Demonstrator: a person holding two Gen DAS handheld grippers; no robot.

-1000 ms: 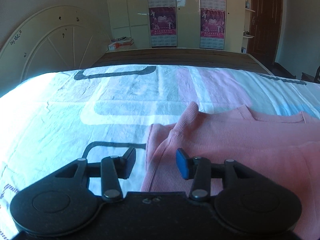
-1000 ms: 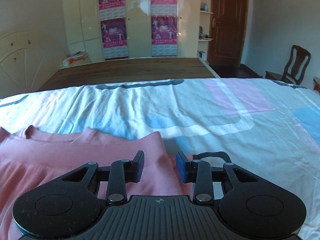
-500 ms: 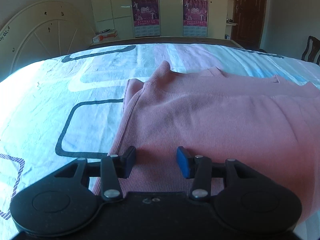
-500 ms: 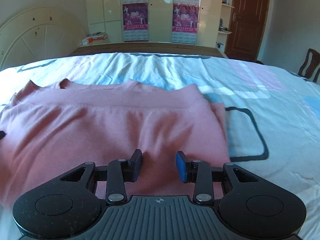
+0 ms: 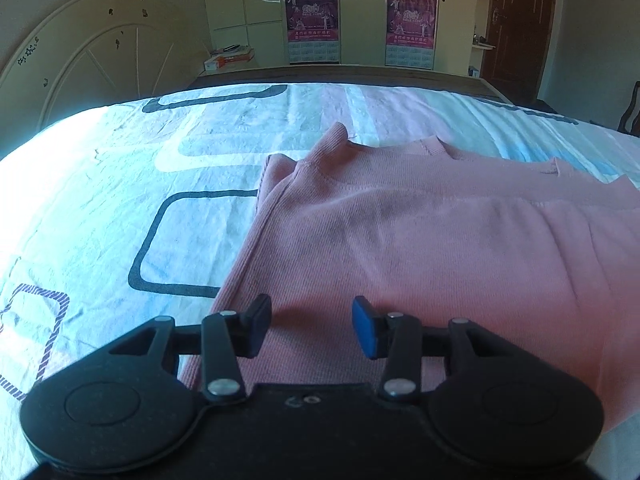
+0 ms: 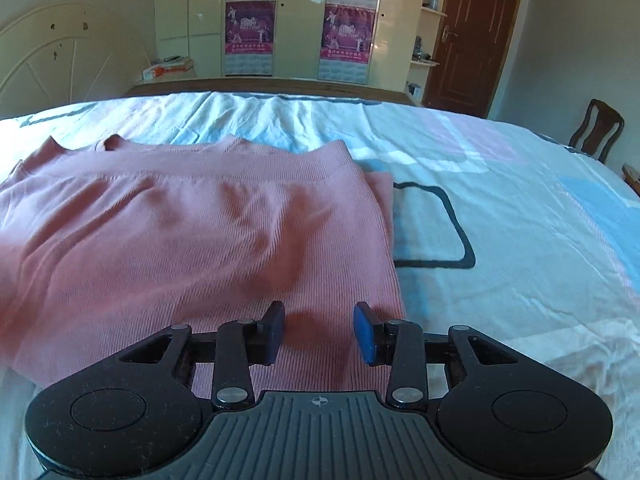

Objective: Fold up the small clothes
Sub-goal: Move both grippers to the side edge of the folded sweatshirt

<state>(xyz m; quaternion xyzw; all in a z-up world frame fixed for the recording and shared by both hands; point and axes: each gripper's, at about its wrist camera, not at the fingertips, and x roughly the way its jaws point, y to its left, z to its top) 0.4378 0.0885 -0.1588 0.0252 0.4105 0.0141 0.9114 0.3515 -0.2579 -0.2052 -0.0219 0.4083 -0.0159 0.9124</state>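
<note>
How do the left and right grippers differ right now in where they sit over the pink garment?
The left gripper sits over the pink garment near its left edge; the right gripper sits near its right edge. Bedsheet shows beside the left gripper's outer finger and likewise beside the right's, on opposite sides. Both have their jaws apart with no cloth pinched, both low at the garment's near end.

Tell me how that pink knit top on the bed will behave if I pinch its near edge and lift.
The pink top looks like soft ribbed knit lying in loose ripples, so it will probably drape and sag rather than hold shape. It already seems doubled over, so layers may slide apart. On the wrinkled bedsheet it should drag a little, not glide.
</note>
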